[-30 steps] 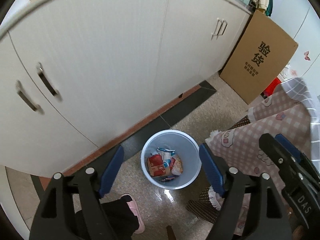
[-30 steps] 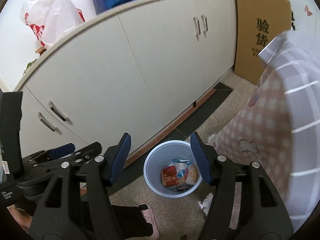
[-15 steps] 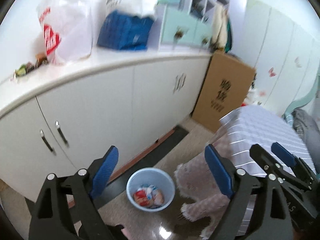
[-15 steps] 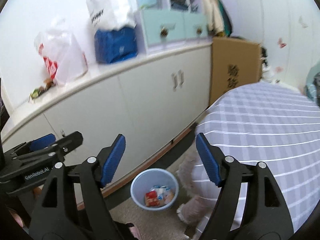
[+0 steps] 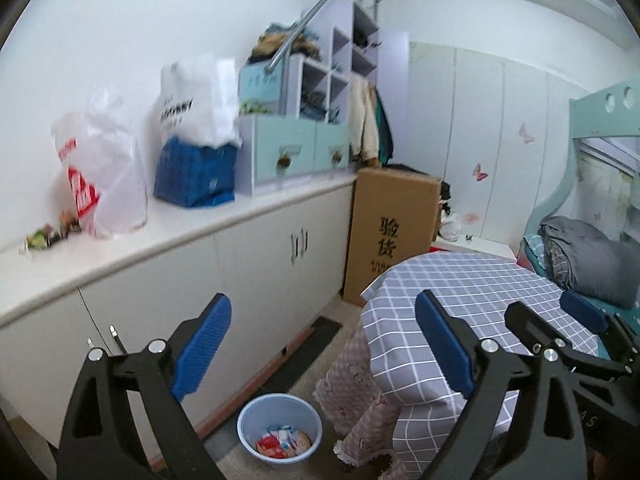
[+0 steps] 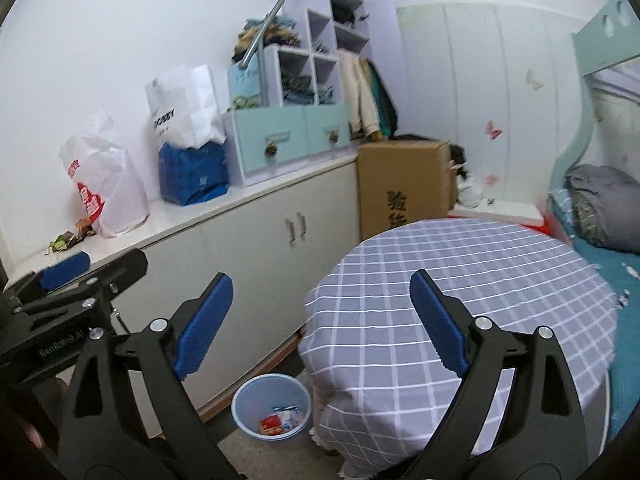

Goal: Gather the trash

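Trash (image 5: 285, 443) in blue bin (image 5: 251, 416) on floor, below left gripper (image 5: 322, 354) and right gripper (image 6: 320, 326), both opening, empty, right view alone shows whole tabletop (image 6: 480, 264)

Each claw is a black frame with two angular arms, and every arm ends in a blue ribbed pad. The left claw (image 5: 322, 348) has silver round screws at its joints. The right claw (image 6: 320, 326) has the same. The left claw's side carries pale lettering, partly blurred.
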{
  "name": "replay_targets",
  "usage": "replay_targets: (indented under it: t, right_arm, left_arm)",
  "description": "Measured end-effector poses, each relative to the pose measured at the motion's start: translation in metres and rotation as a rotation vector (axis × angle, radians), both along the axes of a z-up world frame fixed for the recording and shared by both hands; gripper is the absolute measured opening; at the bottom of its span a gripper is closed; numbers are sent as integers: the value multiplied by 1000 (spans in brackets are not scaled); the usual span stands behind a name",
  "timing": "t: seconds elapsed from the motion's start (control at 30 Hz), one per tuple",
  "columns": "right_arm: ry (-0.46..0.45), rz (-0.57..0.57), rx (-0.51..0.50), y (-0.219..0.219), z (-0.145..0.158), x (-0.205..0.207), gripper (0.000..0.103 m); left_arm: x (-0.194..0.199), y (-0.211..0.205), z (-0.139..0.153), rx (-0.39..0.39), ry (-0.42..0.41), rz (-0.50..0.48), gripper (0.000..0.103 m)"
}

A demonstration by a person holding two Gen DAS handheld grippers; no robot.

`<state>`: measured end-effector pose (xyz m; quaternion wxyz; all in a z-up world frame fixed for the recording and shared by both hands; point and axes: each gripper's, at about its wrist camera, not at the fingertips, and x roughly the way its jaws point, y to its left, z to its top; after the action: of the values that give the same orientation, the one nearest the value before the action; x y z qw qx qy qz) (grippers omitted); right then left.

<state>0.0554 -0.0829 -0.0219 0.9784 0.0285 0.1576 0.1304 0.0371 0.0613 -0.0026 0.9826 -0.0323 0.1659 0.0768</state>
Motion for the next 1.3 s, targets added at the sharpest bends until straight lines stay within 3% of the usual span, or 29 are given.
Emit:
replay_targets:
  t: [0.27, 0.47, 1.3]
  right_arm:
    - [-110, -80, -26, -26, 20, -49, 92]
    - [-137, -104, -15, -39, 27, -65, 93]
    - [-116, -108, -17, -42, 24, -67, 94]
  left_arm:
    - [-36, -26, 20, -8, -93, -79, 93]
    - [-49, -42, 25, -13, -132, -117, 93]
    - [-46, -49, 21, 31, -102, -127, 94]
